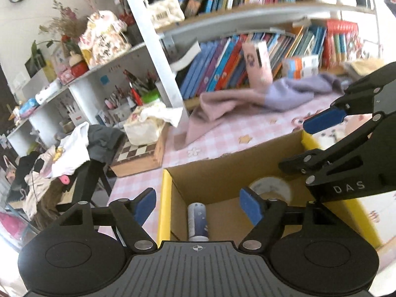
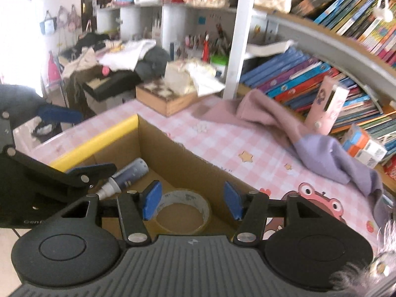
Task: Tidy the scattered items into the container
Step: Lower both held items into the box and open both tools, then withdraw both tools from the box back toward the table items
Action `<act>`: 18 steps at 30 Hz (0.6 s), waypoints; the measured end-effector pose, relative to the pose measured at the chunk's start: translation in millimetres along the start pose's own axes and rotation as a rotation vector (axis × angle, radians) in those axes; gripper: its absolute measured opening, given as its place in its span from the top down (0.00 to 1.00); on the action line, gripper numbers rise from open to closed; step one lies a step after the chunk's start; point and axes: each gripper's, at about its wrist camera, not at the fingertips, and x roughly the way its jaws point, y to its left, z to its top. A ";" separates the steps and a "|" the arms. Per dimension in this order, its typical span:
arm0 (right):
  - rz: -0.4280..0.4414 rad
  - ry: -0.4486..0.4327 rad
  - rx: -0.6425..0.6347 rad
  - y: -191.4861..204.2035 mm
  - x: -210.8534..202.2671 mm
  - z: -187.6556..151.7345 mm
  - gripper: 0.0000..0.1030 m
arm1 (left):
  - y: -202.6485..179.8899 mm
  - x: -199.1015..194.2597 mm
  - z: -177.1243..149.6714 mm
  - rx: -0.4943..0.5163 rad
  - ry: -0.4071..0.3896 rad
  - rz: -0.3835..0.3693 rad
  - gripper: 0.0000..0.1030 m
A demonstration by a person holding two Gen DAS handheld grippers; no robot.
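Note:
An open cardboard box (image 1: 222,173) (image 2: 158,146) with yellow edge strips stands on the pink checked tablecloth. Inside lie a white and blue tube (image 1: 197,220) (image 2: 128,173) and a roll of clear tape (image 1: 272,188) (image 2: 183,210). My left gripper (image 1: 198,208) is open and empty above the box, over the tube. My right gripper (image 2: 191,204) is open and empty above the tape roll. Each gripper shows in the other's view, the right gripper (image 1: 346,136) and the left gripper (image 2: 49,143). A pink and purple cloth (image 1: 247,99) (image 2: 297,136) lies on the table behind the box.
A pink case (image 2: 326,104) and an orange carton (image 2: 363,146) lean against books on the shelf (image 1: 247,69). A wooden chessboard box (image 1: 141,158) (image 2: 163,94) with a cloth bag on it stands at the table's far left. A chair piled with clothes (image 1: 69,153) stands beyond.

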 end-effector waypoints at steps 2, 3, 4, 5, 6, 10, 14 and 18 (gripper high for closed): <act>-0.004 -0.023 0.014 2.7 -15.8 -1.7 0.47 | -1.8 -16.1 -3.2 -0.012 -0.024 -0.013 0.21; -0.005 -0.033 0.022 4.4 -23.2 -2.8 0.45 | -2.5 -23.6 -4.9 -0.015 -0.038 -0.016 0.21; -0.005 -0.044 0.030 6.4 -31.0 -4.1 0.44 | -4.0 -32.1 -6.1 -0.016 -0.052 -0.019 0.21; -0.005 -0.054 0.034 8.7 -37.7 -5.2 0.44 | -5.5 -40.1 -7.2 -0.017 -0.063 -0.019 0.21; -0.004 -0.065 0.036 11.6 -44.5 -6.4 0.44 | -6.4 -46.3 -8.6 -0.018 -0.071 -0.018 0.20; -0.006 -0.120 0.050 24.5 -75.3 -14.6 0.43 | -7.4 -75.7 -17.2 -0.056 -0.109 -0.008 0.20; -0.025 -0.181 0.092 33.4 -108.2 -32.4 0.42 | -4.5 -107.2 -31.7 -0.115 -0.140 -0.002 0.16; -0.049 -0.221 0.116 41.5 -137.0 -54.3 0.43 | -6.0 -133.9 -48.0 -0.148 -0.151 0.002 0.16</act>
